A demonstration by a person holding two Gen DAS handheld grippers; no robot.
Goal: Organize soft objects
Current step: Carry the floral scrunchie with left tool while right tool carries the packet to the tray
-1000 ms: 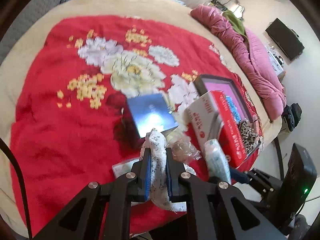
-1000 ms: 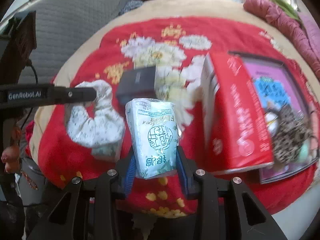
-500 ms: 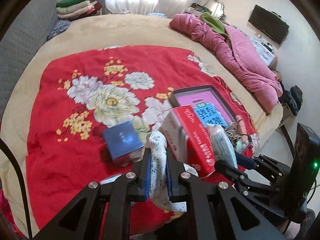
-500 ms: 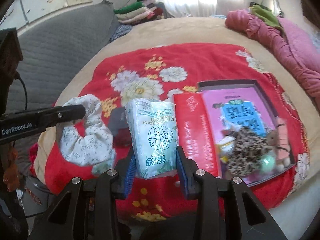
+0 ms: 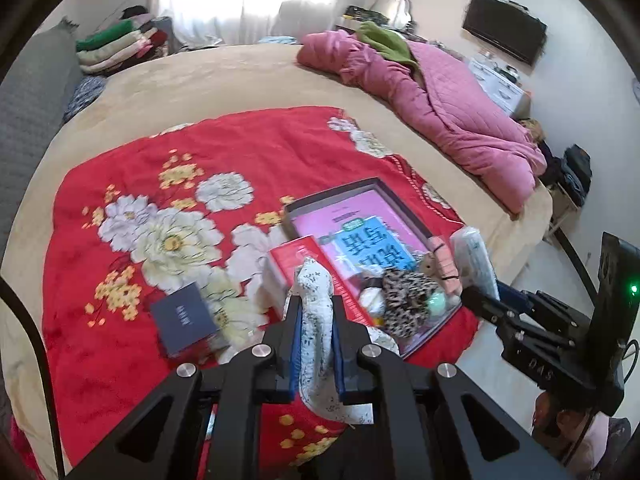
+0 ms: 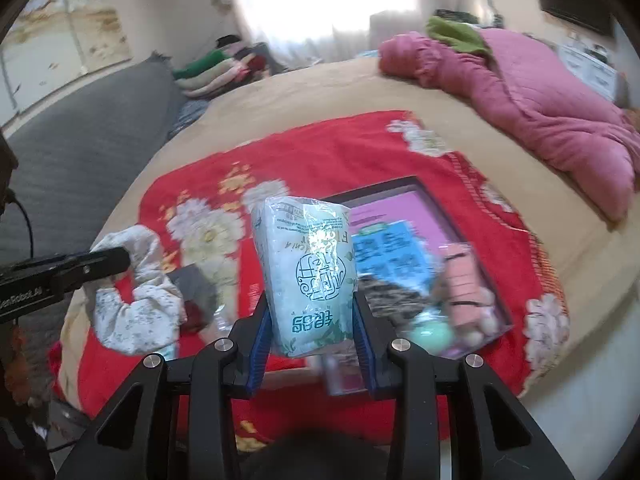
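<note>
Soft objects are being gathered into the dark-rimmed box (image 5: pixel 362 188), which is lying open on the red floral blanket (image 5: pixel 120 360) and serves as the landmark here. The left gripper (image 5: pixel 316 344) is pinching a white floral scrunchie (image 5: pixel 316 300) tightly between its blue pads, hanging just in front of the box's near corner. The right gripper (image 6: pixel 314 334) is clamping a pale blue tissue pack (image 6: pixel 308 264), with both pads pressing its sides, hovering above the box's near left edge. Inside the box, at its near end, a leopard-print scrunchie (image 5: pixel 404 292), a mint-green ball (image 5: pixel 436 304) and a pink bundle of hair ties (image 5: pixel 444 264) are already sitting, so the sorting looks partly done; the two held pieces are not yet in. Left of the box, a dark blue little box (image 5: pixel 184 320) is resting on the blanket, and a red carton (image 5: pixel 296 256) is leaning against the box's left side. By count: two scrunchies, one tissue pack, one ball, one hair-tie bundle, with other small bits in the box too blurred to count. Dropping both held pieces in is probably what remains.
</note>
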